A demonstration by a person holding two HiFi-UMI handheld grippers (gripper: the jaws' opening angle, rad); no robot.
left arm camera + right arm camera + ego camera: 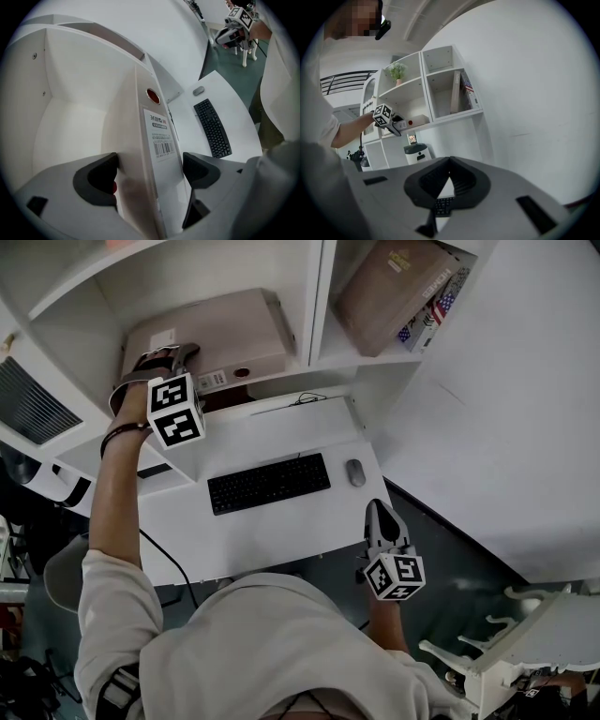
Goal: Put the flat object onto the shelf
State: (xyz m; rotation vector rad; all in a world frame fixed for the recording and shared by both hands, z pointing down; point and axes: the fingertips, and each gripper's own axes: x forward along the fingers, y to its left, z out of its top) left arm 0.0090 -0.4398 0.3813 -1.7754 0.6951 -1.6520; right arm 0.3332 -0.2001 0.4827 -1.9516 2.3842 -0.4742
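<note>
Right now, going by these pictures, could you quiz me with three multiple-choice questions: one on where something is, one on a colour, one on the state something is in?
1. Where is the binder that the left gripper holds?
A) on the desk
B) in a shelf compartment
C) on the floor

2. What colour is the keyboard?
A) black
B) white
C) red

3. How do the right gripper's jaws stand?
A) clamped on the mouse
B) spread wide
C) closed, with nothing between them

Answers:
1 B: the binder lies inside the shelf compartment, between the left jaws.
2 A: its keys are plainly black.
3 C: the right gripper view shows the jaws together and empty.
</note>
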